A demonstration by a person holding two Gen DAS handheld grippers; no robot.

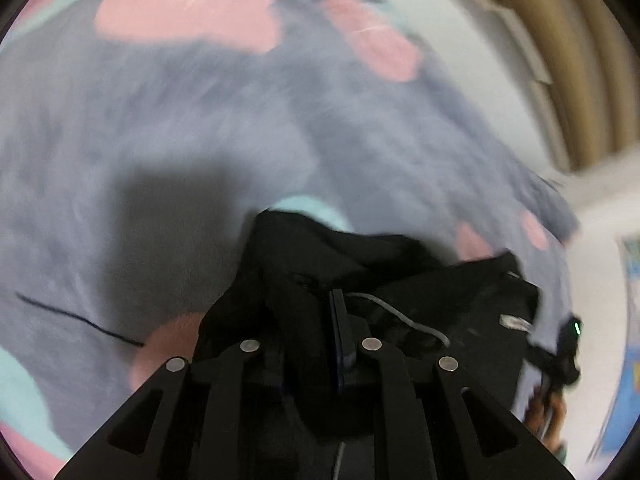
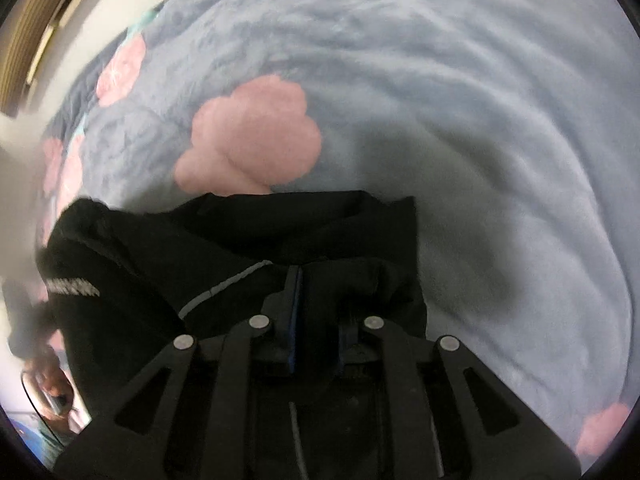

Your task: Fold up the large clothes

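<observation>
One black garment [image 1: 360, 264], one blanket [image 1: 160, 140]

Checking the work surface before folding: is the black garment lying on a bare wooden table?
No, the black garment rests on a fluffy grey-blue blanket patterned with pink cloud shapes.

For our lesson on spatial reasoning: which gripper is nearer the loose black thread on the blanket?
Left. The black thread lies just left of the left gripper, which grips the black garment; the right gripper holds the garment's opposite end.
</observation>
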